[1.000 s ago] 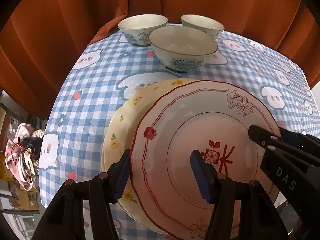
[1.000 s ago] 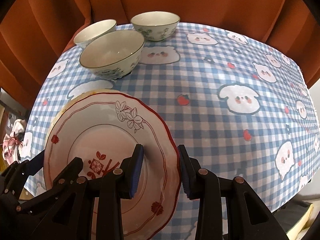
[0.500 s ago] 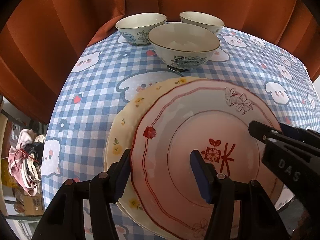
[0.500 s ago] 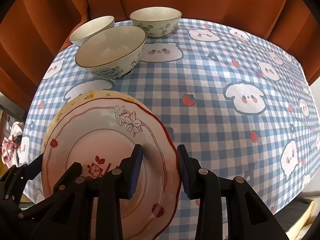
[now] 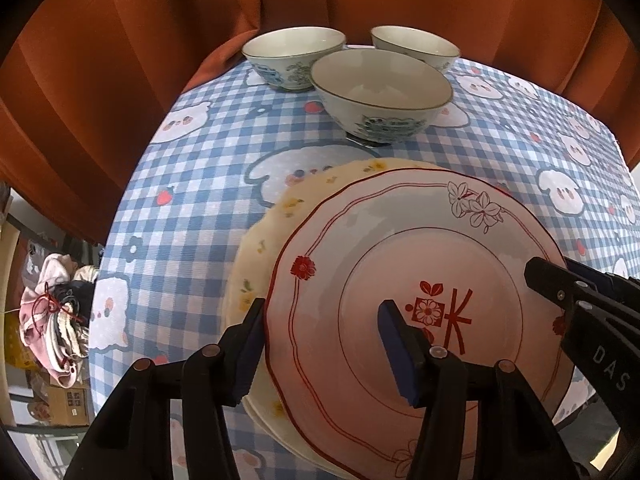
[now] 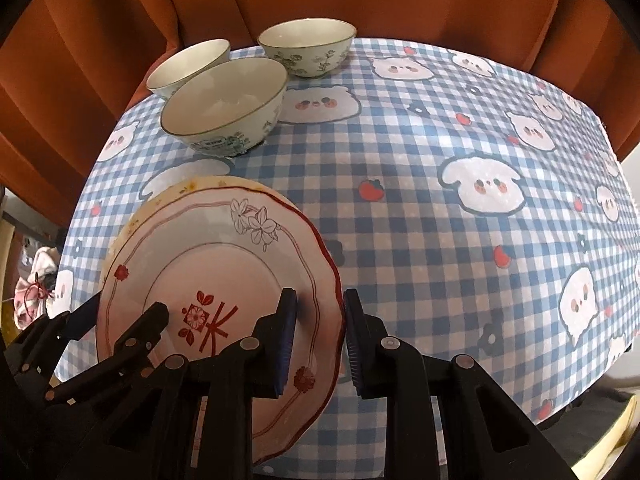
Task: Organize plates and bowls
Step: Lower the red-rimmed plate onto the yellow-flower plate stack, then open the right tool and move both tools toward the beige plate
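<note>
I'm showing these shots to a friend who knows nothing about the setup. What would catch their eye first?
Probably the pink plate with red trim, lying on a cream plate near the table's front edge, with the left tool and right tool straddling opposite sides of its rim, jaws closing. Next, the three bowls clustered at the far end of the blue checked tablecloth, before an orange curtain.
</note>
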`<state>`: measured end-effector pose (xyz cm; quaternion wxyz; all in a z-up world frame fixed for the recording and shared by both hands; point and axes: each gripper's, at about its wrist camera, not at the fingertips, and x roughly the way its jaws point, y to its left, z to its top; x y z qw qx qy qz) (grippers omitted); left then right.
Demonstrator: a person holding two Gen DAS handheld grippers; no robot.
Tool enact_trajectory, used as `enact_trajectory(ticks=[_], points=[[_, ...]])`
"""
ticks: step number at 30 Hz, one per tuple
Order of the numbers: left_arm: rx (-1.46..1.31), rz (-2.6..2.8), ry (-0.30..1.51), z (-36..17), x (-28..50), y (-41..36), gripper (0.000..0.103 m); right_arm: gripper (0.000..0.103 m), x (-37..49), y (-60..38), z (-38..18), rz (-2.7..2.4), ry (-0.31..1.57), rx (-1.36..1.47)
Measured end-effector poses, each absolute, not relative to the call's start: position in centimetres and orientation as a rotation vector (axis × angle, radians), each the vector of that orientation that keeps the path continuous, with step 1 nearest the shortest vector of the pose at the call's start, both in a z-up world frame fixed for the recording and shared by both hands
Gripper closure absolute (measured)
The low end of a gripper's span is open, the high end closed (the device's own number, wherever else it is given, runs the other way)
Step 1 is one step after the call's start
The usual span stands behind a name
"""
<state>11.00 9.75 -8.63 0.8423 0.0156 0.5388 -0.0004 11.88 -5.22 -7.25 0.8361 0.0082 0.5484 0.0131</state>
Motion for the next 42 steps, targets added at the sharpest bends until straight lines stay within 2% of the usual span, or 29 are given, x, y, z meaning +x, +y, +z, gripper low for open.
enact_trajectory(ticks=[13, 21, 24, 25, 26, 28, 42], points=[[0.094, 0.04, 1.103, -9.2, 11.1, 10.1, 0.045, 0.077, 12.9, -3.3, -8.2, 0.031, 1.162, -0.019], [0.088, 0.018, 1.088, -9.2, 10.5, 9.7, 0.033, 0.074, 12.0, -2.8, -8.5, 0.005, 1.152, -0.062], [0.079, 0.01, 1.093, -9.2, 10.3, 9.6, 0.028, 0.068, 11.8, -2.9, -8.5, 0.016, 1.153, -0.055], [0.072, 0.007, 1.1, -9.2, 10.2, 9.7, 0.027, 0.061, 11.7, -2.9, -8.4, 0.023, 1.149, -0.052], [0.067, 0.007, 1.103, -9.2, 10.1, 9.7, 0.026, 0.049, 11.5, -2.9, -8.2, 0.026, 1.142, -0.049], [0.061, 0.005, 1.102, -8.7, 9.9, 9.8, 0.022, 0.039, 11.3, -3.1, -7.6, 0.03, 1.122, -0.032], [-0.002, 0.046, 0.981, -3.9, 14.6, 9.5, 0.02, 0.038, 14.7, -3.2, -2.8, 0.083, 1.021, -0.017]])
